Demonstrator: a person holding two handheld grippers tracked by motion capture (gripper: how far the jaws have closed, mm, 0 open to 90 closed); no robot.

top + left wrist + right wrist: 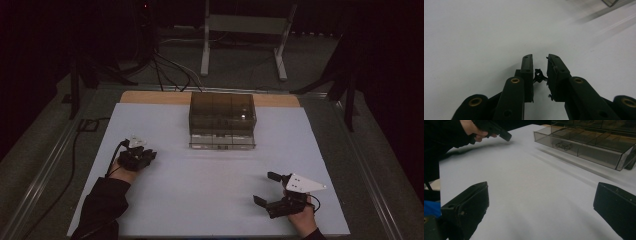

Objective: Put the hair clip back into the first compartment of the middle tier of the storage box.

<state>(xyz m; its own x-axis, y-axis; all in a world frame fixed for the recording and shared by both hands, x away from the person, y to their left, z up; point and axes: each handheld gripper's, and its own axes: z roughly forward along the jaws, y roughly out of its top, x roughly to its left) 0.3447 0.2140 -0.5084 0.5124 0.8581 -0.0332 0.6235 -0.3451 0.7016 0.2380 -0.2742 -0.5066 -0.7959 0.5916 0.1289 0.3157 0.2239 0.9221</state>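
Observation:
My left gripper (137, 157) rests low on the white table top (210, 200) at the left. In the left gripper view its jaws stand almost together, shut (540, 62) on a small black wiry part (538, 76) pinched between the pads. My right gripper (265, 188) sits at the front right, open wide, and in the right gripper view nothing lies between its jaws (541, 210). A smoke-tinted clear compartment box (222, 120) stands at the back middle. One of its compartments (584, 145) holds a small dark item (562, 145).
A person's hand with the left gripper (499, 132) shows at the far left in the right gripper view. Behind the table run cables (165, 70) and the legs of a metal stand (205, 45). A wooden strip (150, 97) edges the table's back.

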